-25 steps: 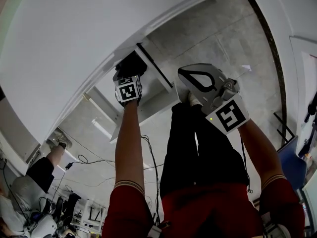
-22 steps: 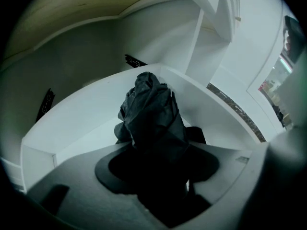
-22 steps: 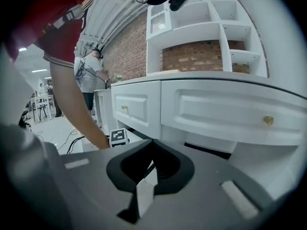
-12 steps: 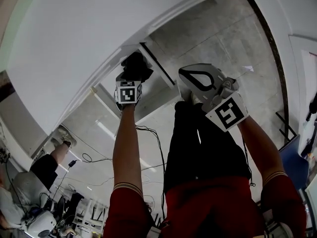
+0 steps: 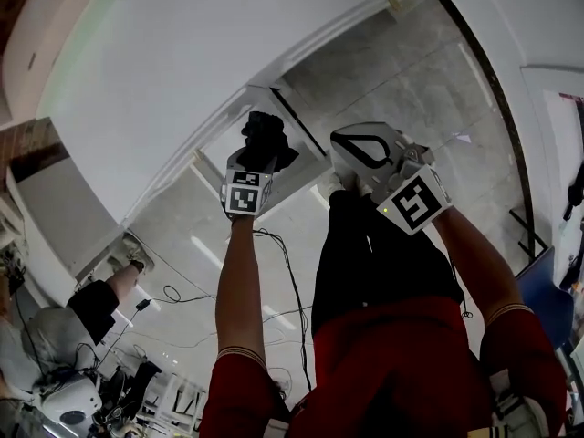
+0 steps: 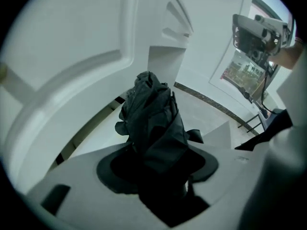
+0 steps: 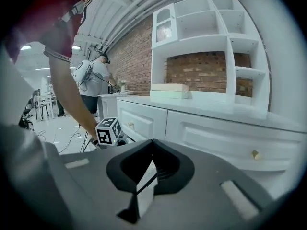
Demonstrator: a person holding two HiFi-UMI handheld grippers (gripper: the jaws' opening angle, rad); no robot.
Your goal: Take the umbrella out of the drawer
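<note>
Black folded umbrella [image 6: 153, 123] held above a white drawer [image 5: 301, 179].
Left gripper [image 5: 262, 156], just tightened, clenches it; right gripper [image 7: 153, 143] is clamped together, empty.

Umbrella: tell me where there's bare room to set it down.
Bare: the white countertop in front of the shelf unit, right of the cream box; also the grey floor at the head view's upper right. Crowded: the floor at that view's lower left, with cables and another person.
</note>
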